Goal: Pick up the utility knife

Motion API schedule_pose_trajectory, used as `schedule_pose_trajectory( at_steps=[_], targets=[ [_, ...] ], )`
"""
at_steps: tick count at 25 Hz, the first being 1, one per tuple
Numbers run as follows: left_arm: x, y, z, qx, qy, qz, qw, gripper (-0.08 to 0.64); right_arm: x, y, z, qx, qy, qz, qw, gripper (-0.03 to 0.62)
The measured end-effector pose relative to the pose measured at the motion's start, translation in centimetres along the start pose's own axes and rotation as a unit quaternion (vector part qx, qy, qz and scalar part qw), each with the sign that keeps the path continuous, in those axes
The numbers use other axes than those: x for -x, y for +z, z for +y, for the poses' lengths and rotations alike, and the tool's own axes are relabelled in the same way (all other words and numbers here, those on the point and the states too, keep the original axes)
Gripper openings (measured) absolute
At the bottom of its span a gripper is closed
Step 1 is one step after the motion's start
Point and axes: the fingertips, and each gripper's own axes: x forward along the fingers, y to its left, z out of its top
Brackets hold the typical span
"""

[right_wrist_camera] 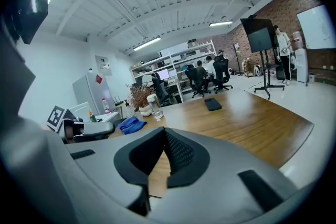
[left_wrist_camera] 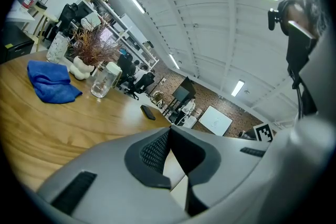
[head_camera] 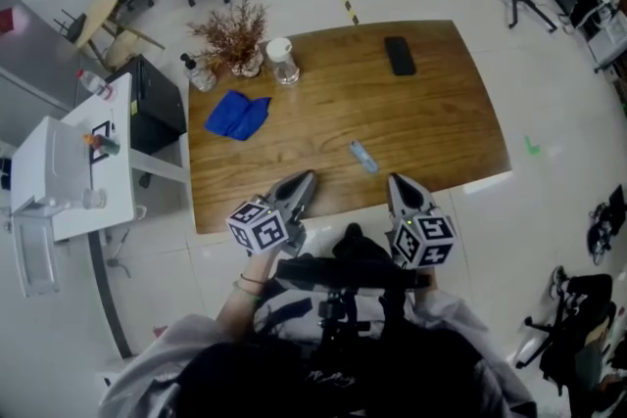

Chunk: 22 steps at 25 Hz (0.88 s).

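Here the utility knife (head_camera: 363,156) lies slim and pale blue-grey on a wooden table (head_camera: 441,113) in an office. The left gripper (head_camera: 305,179) and right gripper (head_camera: 396,180) are pressed together, empty.

Wooden worktop (head_camera: 441,127) with rounded corners. Toward the far left corner, a vase of dried twigs (head_camera: 235,42), flanked by a small clear bottle (head_camera: 199,73) on its left and a lidded glass jar (head_camera: 283,62) on its right. Just nearer, a crumpled blue cloth (head_camera: 238,115). Far middle, a black phone (head_camera: 399,55). Close to the near edge, a pale utility knife (head_camera: 363,156), lying flat, well apart from the rest.
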Motion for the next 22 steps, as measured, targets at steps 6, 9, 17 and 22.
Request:
schedule_pose_trajectory(
  at_steps=[6, 9, 17, 22],
  targets=[
    [0.1, 0.0, -0.1, 0.001, -0.001, -0.001, 1.0, 0.006, 0.2, -0.1, 0.3, 0.009, -0.003, 0.008, 1.0, 0.014],
    [0.3, -0.1, 0.0, 0.005, 0.0, -0.003, 1.0, 0.005, 0.2, -0.5, 0.3, 0.013, -0.002, 0.011, 1.0, 0.014],
    [0.8, -0.2, 0.4, 0.012, 0.008, -0.009, 0.9999, 0.006, 0.6, -0.4, 0.0, 0.022, -0.012, 0.013, 1.0, 0.014],
    [1.5, -0.5, 0.5, 0.018, 0.016, -0.012, 0.9996, 0.005, 1.1, -0.8, 0.0, 0.024, -0.013, 0.017, 0.999, 0.014]
  ],
)
